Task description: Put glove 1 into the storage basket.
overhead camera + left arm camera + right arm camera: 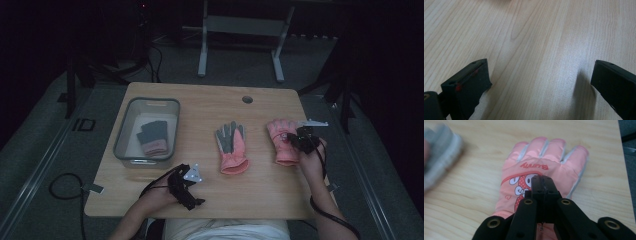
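1 dark glove (152, 136) already lies in the grey bin (121, 131) — 2 pink gloves wait on the table (260, 190). Your right gripper (541, 182), jaws pressed together, pinches the right-hand pink glove (544, 157); the middle pink glove (231, 148) lies untouched. Your left gripper (540, 82) hovers spread above bare wood.

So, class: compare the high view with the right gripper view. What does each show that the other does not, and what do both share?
High view alone: the grey bin holding dark gloves, and the left gripper low over the table. Right gripper view alone: the word "Bunny" and a cartoon print on the pink glove, with the jaws together over it. Both: that glove, the palm-up glove, the right gripper, the wooden table.
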Demonstrator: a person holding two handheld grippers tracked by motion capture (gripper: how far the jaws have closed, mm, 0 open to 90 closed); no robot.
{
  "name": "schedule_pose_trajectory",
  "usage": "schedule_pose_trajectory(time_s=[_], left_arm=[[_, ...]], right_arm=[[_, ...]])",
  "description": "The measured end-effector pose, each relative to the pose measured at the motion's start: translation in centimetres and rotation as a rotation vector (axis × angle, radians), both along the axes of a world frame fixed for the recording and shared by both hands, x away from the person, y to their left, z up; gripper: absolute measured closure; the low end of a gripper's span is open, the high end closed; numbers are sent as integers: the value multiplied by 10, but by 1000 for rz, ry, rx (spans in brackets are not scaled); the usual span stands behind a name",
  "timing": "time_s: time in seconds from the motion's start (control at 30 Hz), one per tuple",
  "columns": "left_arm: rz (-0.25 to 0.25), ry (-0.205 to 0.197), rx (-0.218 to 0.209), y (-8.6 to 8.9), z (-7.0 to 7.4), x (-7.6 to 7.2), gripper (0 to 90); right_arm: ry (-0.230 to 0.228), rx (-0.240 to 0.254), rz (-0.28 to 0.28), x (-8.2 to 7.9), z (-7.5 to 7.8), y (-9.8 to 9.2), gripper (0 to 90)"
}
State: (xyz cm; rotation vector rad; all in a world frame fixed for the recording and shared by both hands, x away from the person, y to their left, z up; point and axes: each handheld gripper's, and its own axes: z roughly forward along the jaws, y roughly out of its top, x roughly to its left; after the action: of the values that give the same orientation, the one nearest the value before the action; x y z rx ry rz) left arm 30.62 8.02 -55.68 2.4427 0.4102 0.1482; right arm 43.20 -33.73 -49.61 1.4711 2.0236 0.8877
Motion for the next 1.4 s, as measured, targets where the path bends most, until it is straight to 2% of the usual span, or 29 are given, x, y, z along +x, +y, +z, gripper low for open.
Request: schedule_pose_trajectory(time_s=[0.03,0.07,0.2,0.3,0.4,0.5,0.63,0.7,0.93,0.97,1.1,1.23,1.37,1.4], left_arm=[[0,-2,2,-1,0,0,17],[0,-1,3,-1,-1,0,17],[2,-2,4,-1,-1,0,17],[1,-3,4,-1,-1,0,17],[0,-3,2,-1,-1,-1,17],[-11,-4,6,-2,-1,-2,17],[-18,-10,14,-2,0,-2,17],[-18,-12,14,-2,0,-2,17],[-26,-16,12,-4,0,-5,17],[-27,-16,13,-4,0,-4,17],[-17,-16,7,-2,0,-3,17],[-22,-19,10,-3,0,-4,17],[-26,-19,14,-3,0,-4,17],[-24,-17,8,-3,0,-4,17]], right_arm=[[-7,7,1,-1,4,2,900],[-36,29,2,-7,19,9,900],[-74,48,7,-17,38,23,900],[-76,52,1,-23,44,34,900],[-76,60,-2,-27,44,39,900],[-63,28,1,-33,35,53,900],[-26,43,8,-34,19,60,900],[-13,31,1,-34,10,64,900],[14,4,-24,-28,-13,66,900],[19,12,-27,-27,-15,66,900],[30,4,-24,-26,-22,65,900],[43,40,-22,-25,-30,60,888],[27,63,7,-28,-20,54,831],[7,70,36,-29,-17,53,795]])
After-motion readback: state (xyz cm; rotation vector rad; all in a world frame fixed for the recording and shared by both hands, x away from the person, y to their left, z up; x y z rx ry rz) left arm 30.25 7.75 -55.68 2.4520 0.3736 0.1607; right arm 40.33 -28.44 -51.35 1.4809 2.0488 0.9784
